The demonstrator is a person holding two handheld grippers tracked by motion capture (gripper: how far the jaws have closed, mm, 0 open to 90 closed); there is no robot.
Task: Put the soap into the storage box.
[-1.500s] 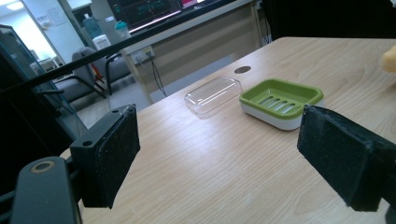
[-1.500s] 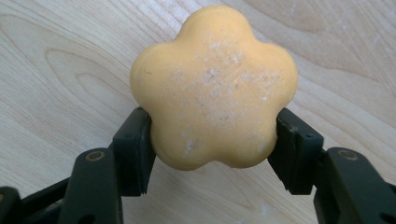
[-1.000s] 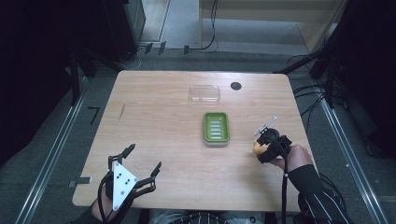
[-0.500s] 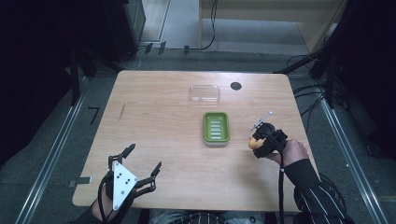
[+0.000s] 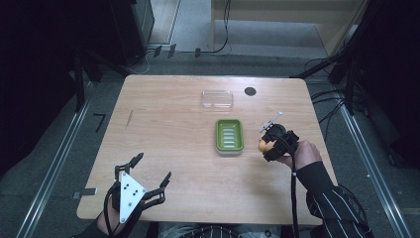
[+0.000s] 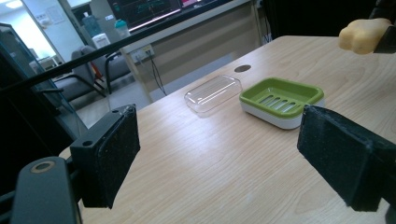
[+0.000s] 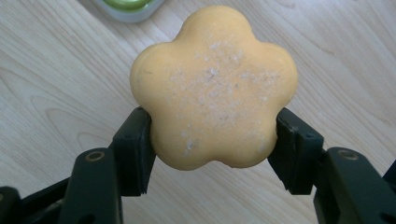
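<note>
My right gripper [image 5: 267, 145] is shut on a yellow flower-shaped soap [image 7: 214, 88], holding it above the table just right of the green soap dish [image 5: 229, 135]. In the left gripper view the soap [image 6: 363, 35] hangs at the top right, beyond the dish [image 6: 281, 99]. The dish has a slotted green tray in a white base and nothing lies in it. A clear plastic lid [image 5: 217, 98] rests flat behind the dish. My left gripper [image 5: 150, 171] stands open near the table's front left edge, with nothing between its pads [image 6: 113, 151].
A round black cable hole [image 5: 250, 91] sits in the tabletop right of the lid. A faint dark mark [image 5: 130, 118] shows on the wood at the left. The wooden table [image 5: 168, 134] is bare across its middle and left; dark floor and cables surround it.
My right gripper has carried the soap a little forward and to the left, closer to the green dish. The left gripper has not moved.
</note>
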